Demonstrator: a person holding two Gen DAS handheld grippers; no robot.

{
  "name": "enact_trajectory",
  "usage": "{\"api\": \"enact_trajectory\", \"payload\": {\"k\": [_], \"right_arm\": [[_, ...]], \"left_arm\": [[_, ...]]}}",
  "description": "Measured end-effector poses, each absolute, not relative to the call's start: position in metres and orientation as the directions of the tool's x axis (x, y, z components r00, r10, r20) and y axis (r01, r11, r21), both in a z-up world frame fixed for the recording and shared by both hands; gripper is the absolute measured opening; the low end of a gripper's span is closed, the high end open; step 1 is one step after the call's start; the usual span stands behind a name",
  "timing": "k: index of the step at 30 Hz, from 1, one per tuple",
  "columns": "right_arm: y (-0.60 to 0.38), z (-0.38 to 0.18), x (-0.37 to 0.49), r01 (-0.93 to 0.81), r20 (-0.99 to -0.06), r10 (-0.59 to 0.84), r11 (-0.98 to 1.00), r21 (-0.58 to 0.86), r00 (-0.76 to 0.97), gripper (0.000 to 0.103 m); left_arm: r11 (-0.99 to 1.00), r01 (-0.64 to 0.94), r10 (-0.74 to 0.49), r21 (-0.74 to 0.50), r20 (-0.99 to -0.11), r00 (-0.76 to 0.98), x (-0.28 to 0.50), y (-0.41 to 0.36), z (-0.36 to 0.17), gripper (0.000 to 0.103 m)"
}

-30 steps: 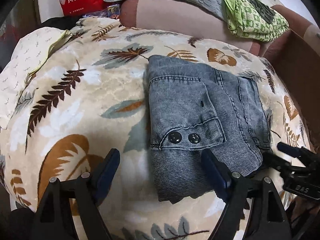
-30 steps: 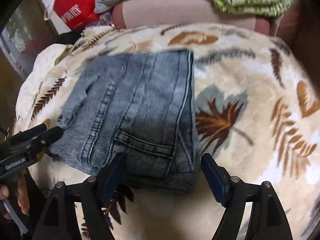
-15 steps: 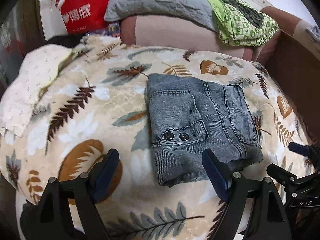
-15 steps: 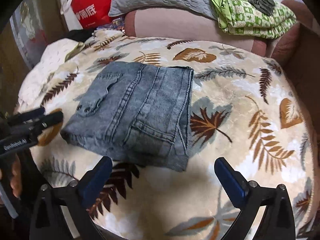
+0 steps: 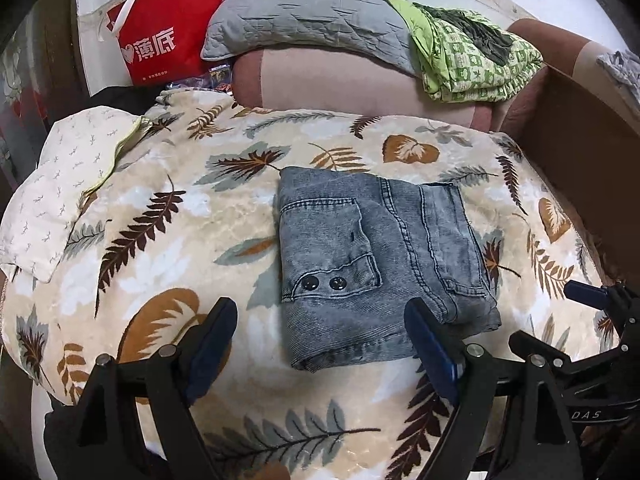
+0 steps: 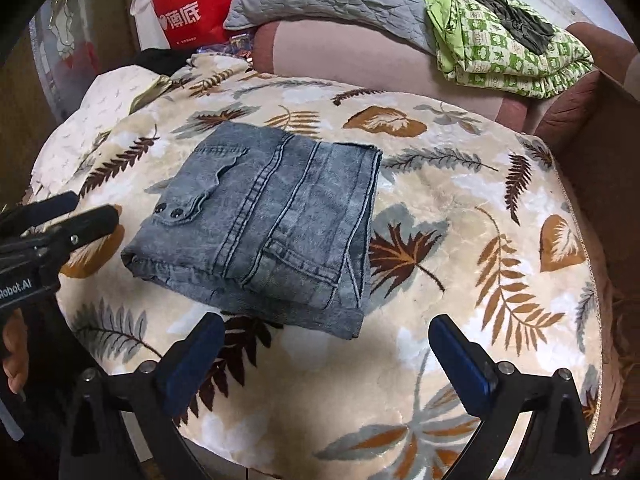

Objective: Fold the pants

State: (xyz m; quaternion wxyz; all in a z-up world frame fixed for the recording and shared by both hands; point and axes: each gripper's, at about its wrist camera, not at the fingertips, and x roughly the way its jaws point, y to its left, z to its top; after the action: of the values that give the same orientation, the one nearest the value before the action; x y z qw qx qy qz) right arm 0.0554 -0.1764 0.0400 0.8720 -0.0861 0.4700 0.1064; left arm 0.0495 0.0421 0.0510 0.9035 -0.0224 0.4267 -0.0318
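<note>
Denim, washed grey-blue: the folded pants [image 5: 380, 260] lie in a compact rectangle in the middle of the leaf-print blanket [image 5: 160, 240], and nothing grips them. Left tongs [image 5: 320, 344] hang just short of the near edge with jaws wide apart, the right-hand pad overlapping the bundle's near corner in view, though whether it touches the denim I cannot tell. Right tongs [image 6: 326, 354] stand spread to their fullest, clear of the cloth, the pants' near corner lying just beyond the gap. From the left wrist the pocket flap with its two dark snaps [image 5: 322, 282] faces us squarely, and the right tongs' tips poke in at the far right. From the right wrist comes the stacked fold edge along the pants' right side, plus the left tongs [image 6: 60, 216] at the left, with fingers [image 6: 14, 356] of the holding hand below.
</note>
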Motion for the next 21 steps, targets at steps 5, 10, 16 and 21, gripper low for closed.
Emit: {"api": "enact_trajectory", "payload": {"k": [5, 10, 16, 21], "right_arm": [[-0.176, 0.044, 0.062, -0.243, -0.83, 0.103, 0.969, -0.041, 0.548, 0.103], [-0.173, 0.048, 0.067, -0.232, -0.818, 0.102, 0.972, -0.039, 0.566, 0.103], [-0.171, 0.054, 0.067, -0.221, -0.804, 0.102, 0.975, -0.037, 0.585, 0.103], [-0.169, 0.055, 0.064, -0.222, -0.807, 0.104, 0.974, -0.034, 0.582, 0.103]], "left_arm": [[0.998, 0.033, -0.058, -0.048, -0.761, 0.646, 0.054, 0.04, 0.054, 0.089], [0.998, 0.03, -0.056, -0.048, -0.76, 0.647, 0.058, 0.04, 0.055, 0.09], [0.999, 0.027, -0.052, -0.046, -0.755, 0.653, 0.057, 0.04, 0.057, 0.09], [0.999, 0.022, -0.047, -0.043, -0.753, 0.657, 0.055, 0.04, 0.059, 0.09]]}}
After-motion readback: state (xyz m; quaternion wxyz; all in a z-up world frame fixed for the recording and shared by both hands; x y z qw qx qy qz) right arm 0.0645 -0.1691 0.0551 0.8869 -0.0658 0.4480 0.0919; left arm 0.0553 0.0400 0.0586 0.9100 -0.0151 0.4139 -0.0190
